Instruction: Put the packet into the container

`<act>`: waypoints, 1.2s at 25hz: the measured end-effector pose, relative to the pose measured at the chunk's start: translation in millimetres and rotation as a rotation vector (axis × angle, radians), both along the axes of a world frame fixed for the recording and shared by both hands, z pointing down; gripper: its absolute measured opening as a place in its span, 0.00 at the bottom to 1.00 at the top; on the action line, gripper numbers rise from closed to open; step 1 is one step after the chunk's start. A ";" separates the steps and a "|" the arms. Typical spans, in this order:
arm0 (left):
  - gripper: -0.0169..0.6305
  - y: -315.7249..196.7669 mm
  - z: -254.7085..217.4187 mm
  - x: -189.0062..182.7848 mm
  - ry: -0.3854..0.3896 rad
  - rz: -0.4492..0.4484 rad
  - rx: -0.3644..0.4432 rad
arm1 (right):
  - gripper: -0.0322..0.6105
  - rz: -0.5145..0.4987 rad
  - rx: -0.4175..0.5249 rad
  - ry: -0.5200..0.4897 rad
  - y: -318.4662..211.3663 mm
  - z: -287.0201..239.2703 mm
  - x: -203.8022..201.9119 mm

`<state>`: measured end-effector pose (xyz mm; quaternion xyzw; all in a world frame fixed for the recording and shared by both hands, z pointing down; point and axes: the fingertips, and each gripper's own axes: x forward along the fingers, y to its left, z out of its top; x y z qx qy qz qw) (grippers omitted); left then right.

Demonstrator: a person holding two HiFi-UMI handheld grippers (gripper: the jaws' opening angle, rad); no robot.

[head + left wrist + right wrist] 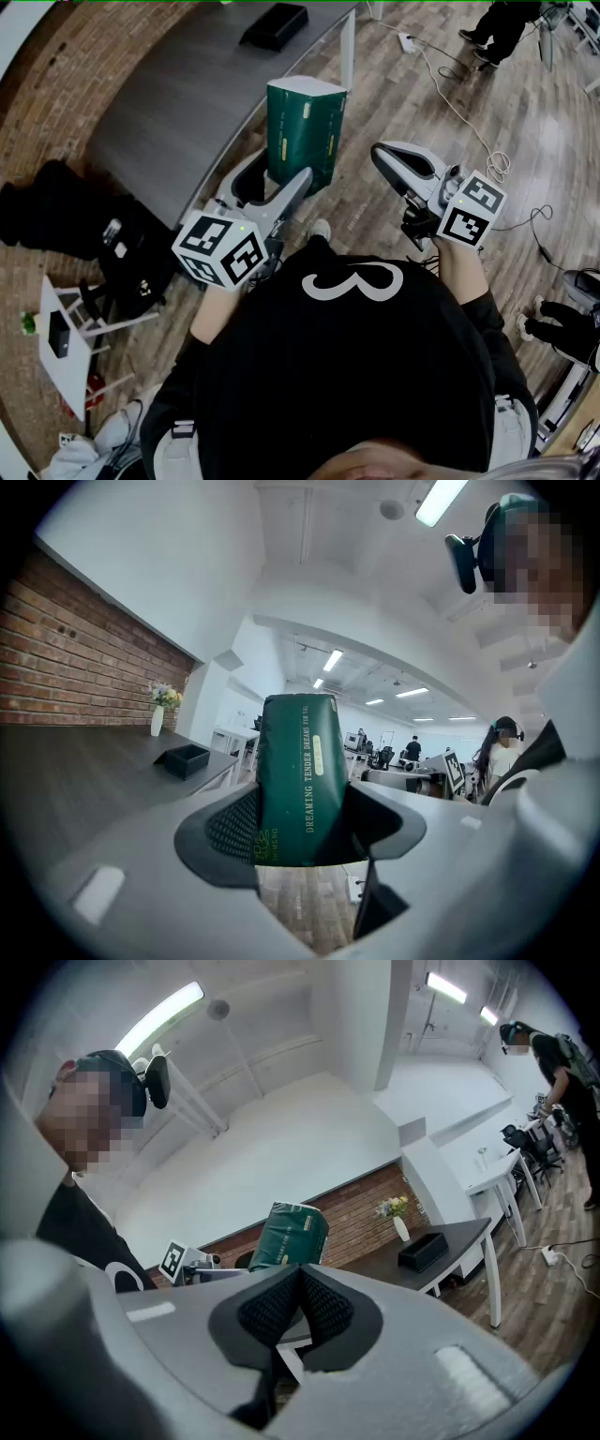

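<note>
A tall dark green packet (pixel 305 131) with a white top stands upright in the air between the jaws of my left gripper (pixel 272 185), which is shut on its lower part. In the left gripper view the packet (pixel 300 780) fills the gap of the left gripper (pixel 302 829). The container is a black open tray (pixel 274 25) at the far end of a grey table (pixel 178 94), well beyond the packet. My right gripper (pixel 380 157) hangs to the right of the packet, shut and empty, its pads (pixel 323 1305) touching. From there the packet (pixel 289 1237) shows to the left and the tray (pixel 422 1251) on the table.
A vase of flowers (pixel 400 1227) stands on the table behind the tray, against a brick wall. Cables and a power strip (pixel 407 41) lie on the wooden floor. A person (pixel 502 23) stands at the far right. Dark bags (pixel 56 216) and a small white table (pixel 66 347) lie at my left.
</note>
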<state>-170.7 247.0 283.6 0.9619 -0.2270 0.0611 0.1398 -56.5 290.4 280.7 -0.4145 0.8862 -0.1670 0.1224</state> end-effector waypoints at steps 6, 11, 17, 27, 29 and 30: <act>0.51 -5.9 6.5 4.7 0.008 0.005 -0.011 | 0.05 0.012 -0.010 0.001 -3.6 3.5 3.5; 0.51 -11.6 12.1 7.1 0.041 0.022 -0.015 | 0.05 0.037 -0.012 0.002 -2.4 8.3 7.4; 0.51 -24.1 20.0 20.3 0.055 0.047 -0.007 | 0.05 0.064 0.000 0.006 -10.1 18.1 22.3; 0.51 -134.2 22.8 68.5 0.027 0.031 -0.053 | 0.05 0.070 -0.074 -0.006 -115.9 23.3 73.8; 0.51 -162.1 21.2 79.8 0.020 0.033 -0.061 | 0.05 0.066 -0.091 -0.005 -143.6 22.2 83.4; 0.51 -176.5 19.7 85.4 0.019 0.035 -0.062 | 0.05 0.065 -0.094 -0.005 -157.6 20.9 88.6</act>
